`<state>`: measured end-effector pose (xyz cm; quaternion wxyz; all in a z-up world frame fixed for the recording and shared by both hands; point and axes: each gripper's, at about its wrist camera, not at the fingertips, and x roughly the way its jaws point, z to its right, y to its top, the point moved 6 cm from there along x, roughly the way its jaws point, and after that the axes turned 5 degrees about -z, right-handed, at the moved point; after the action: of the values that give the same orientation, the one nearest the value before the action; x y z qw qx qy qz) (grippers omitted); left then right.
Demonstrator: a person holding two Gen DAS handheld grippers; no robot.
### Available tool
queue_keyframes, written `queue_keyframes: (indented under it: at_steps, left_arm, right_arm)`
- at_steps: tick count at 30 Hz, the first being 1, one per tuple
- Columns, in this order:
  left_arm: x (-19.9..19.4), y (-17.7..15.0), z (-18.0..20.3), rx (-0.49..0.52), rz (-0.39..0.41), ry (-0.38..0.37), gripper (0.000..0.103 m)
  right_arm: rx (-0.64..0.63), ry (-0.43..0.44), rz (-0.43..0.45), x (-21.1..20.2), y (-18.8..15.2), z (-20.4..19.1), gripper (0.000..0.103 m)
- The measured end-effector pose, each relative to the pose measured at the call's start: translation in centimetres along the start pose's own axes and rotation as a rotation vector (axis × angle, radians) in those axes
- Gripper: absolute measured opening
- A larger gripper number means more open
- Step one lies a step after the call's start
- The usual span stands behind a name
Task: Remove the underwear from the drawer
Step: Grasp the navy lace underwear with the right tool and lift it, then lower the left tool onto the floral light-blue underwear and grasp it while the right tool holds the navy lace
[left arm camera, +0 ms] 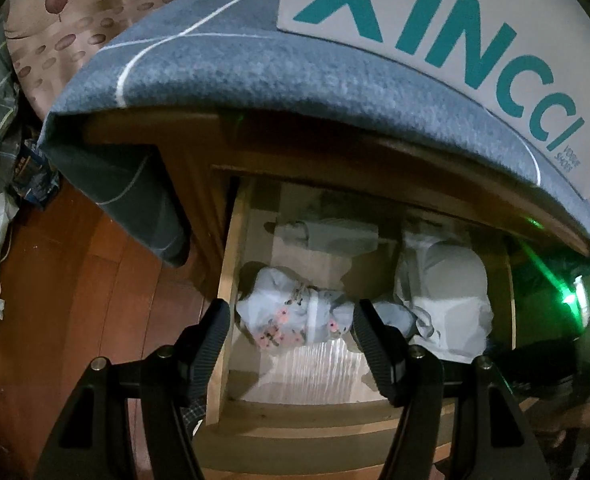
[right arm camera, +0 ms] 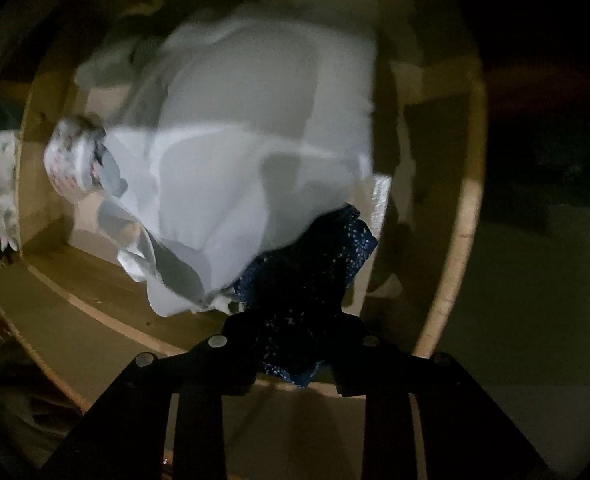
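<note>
The wooden drawer (left arm camera: 227,280) stands pulled out under a cloth-covered cabinet. A light floral underwear bundle (left arm camera: 283,316) lies at its left, and a large white garment (left arm camera: 447,292) at its right. My left gripper (left arm camera: 291,312) hangs open above the floral bundle without touching it, its left finger over the drawer's side wall. In the blurred right wrist view, my right gripper (right arm camera: 295,320) is shut on dark blue speckled underwear (right arm camera: 307,264), bunched between the fingers at the drawer's near right corner. The white garment (right arm camera: 255,140) overlaps the blue piece. The floral bundle (right arm camera: 75,160) lies further left.
A blue-grey cloth with white lines (left arm camera: 255,60) drapes the cabinet top, with a white shoe box with teal letters (left arm camera: 455,20) on it. A folded grey item (left arm camera: 335,236) lies at the drawer's back. Wooden floor (left arm camera: 75,280) and bedding lie left. Green glare (left arm camera: 567,296) shows at right.
</note>
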<state>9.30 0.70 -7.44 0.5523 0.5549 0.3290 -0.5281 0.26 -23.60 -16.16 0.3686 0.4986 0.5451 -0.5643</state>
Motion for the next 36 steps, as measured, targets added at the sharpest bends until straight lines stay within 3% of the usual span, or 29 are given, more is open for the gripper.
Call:
queue_keyframes:
  at_steps: [5, 12, 20, 24, 31, 34, 36]
  left_arm:
    - [0.4, -0.1, 0.2, 0.015, -0.016, 0.009, 0.066]
    - [1.4, -0.4, -0.1, 0.022, -0.060, 0.000, 0.066]
    - [2.5, -0.6, -0.1, 0.025, -0.099, -0.039, 0.066]
    - [3.8, -1.1, 0.6, 0.066, -0.169, -0.046, 0.068]
    - [6.7, -1.4, 2.4, 0.232, -0.270, 0.052, 0.070]
    - [8.1, -2.0, 3.0, 0.295, -0.336, 0.032, 0.073]
    - [8.9, -2.4, 3.1, 0.376, -0.344, 0.098, 0.073]
  right_arm:
    - [0.002, -0.006, 0.012, -1.6, -0.6, 1.1, 0.025]
    - [0.011, -0.019, 0.003, -0.6, 0.2, 0.8, 0.025]
    - [0.069, 0.051, 0.218, -4.6, -2.2, 1.2, 0.025]
    - [0.103, 0.136, 0.292, -6.7, -3.3, 2.4, 0.025]
    - [0.119, 0.201, 0.322, -7.4, -4.7, 4.0, 0.025]
    - [0.130, 0.227, 0.327, -6.9, -4.2, 2.9, 0.025]
    - [0.141, 0.240, 0.334, -5.6, -4.3, 2.2, 0.026]
